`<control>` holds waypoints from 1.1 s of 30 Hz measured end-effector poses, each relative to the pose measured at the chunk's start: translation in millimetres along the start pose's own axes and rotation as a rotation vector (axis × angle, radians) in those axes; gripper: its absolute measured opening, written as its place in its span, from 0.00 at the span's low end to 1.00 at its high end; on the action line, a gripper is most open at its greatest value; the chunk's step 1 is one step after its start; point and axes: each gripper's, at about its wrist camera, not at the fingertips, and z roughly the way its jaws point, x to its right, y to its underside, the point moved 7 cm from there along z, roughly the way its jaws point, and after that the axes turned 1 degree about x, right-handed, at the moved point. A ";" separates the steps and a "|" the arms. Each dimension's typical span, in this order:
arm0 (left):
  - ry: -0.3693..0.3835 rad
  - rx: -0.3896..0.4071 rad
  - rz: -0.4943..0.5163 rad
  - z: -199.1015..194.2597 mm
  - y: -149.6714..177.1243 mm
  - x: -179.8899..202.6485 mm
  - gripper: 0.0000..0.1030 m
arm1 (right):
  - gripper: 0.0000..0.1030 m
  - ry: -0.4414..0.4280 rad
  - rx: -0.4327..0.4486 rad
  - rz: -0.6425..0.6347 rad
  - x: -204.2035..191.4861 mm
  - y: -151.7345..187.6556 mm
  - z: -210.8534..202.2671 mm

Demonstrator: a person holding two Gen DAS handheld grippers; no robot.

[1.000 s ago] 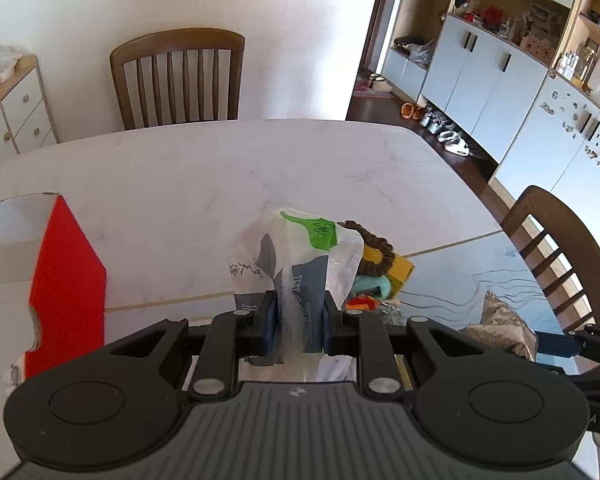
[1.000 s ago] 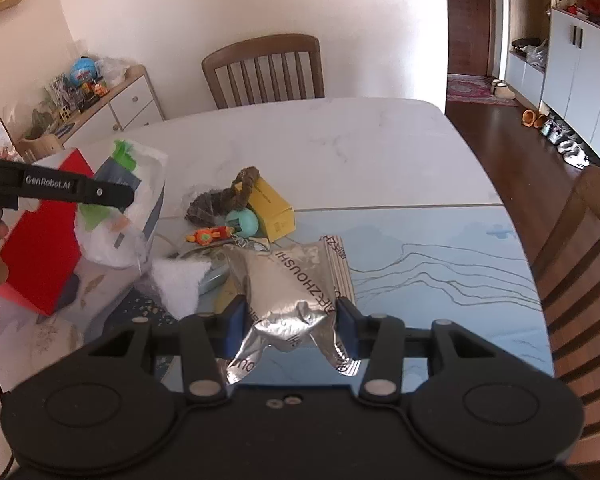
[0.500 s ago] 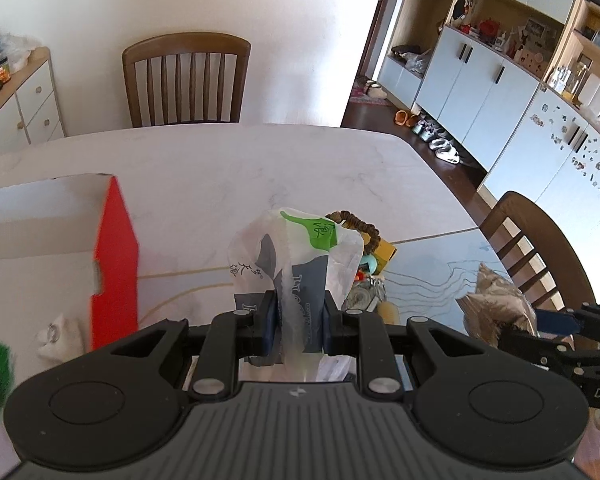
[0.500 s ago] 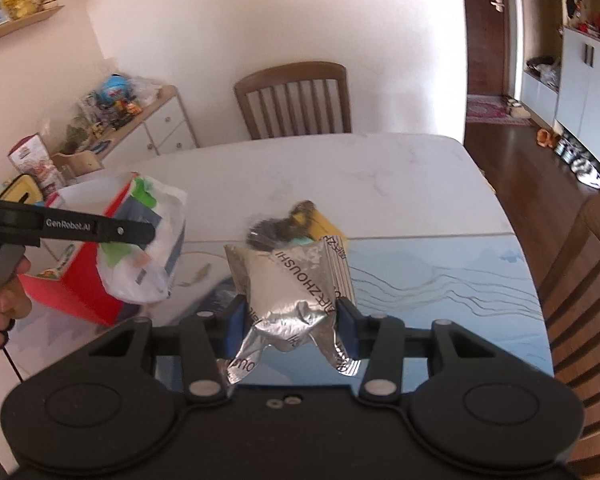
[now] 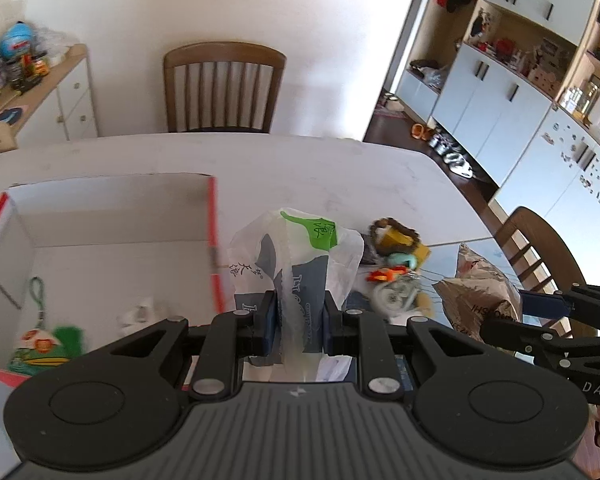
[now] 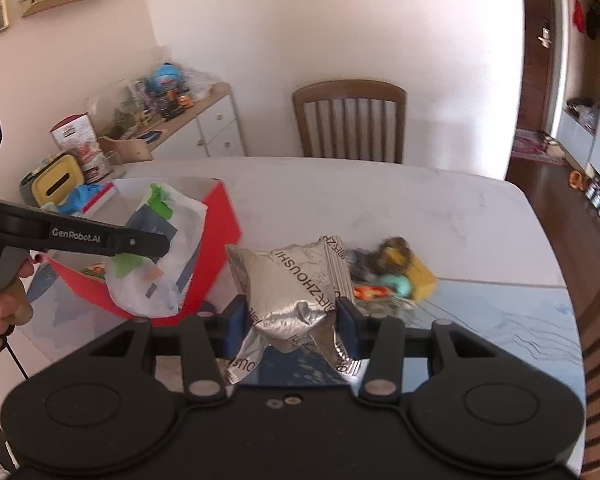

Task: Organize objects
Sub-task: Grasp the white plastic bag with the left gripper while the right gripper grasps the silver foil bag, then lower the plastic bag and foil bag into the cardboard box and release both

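Above marble table, crinkly plastic bag, creased foil pouch.

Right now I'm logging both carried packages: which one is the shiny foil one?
The crinkled silver foil pouch in the right tongs. The left tongs pinch a translucent white plastic bag with green print, soft and not metallic.

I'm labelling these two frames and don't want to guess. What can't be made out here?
- Contents of the plastic bag, left wrist view: crumpled translucent film hides them.
- Small pile beside the yellow box, right wrist view: motion blur; single items unclear.
- Red box floor, near part, left wrist view: the left gripper covers it.
- Foil bag bottom, right wrist view: hidden behind the right gripper.
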 end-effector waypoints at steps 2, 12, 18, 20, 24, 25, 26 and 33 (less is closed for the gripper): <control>-0.007 0.003 -0.007 -6.1 -0.6 -12.7 0.20 | 0.45 -0.007 -0.002 -0.022 -15.3 -4.7 4.6; -0.049 0.012 -0.046 -28.6 -2.1 -78.9 0.20 | 0.45 -0.052 0.006 -0.110 -85.7 -24.3 26.9; -0.077 0.017 -0.050 -36.5 -7.8 -115.2 0.20 | 0.45 -0.061 0.007 -0.146 -115.9 -35.8 44.0; -0.086 0.019 -0.049 -37.4 -11.1 -126.5 0.20 | 0.45 -0.063 0.007 -0.160 -126.4 -39.9 51.7; -0.102 0.024 -0.046 -37.5 -16.1 -147.2 0.20 | 0.45 -0.065 -0.005 -0.178 -144.3 -46.9 68.8; -0.107 0.025 -0.043 -36.1 -17.8 -151.8 0.20 | 0.45 -0.064 -0.009 -0.181 -147.7 -48.1 73.4; -0.112 0.026 -0.041 -35.0 -19.1 -156.8 0.20 | 0.45 -0.061 -0.012 -0.186 -150.9 -49.5 78.1; -0.152 0.021 -0.038 -14.2 -30.8 -188.7 0.20 | 0.45 -0.051 -0.056 -0.191 -165.1 -55.6 118.1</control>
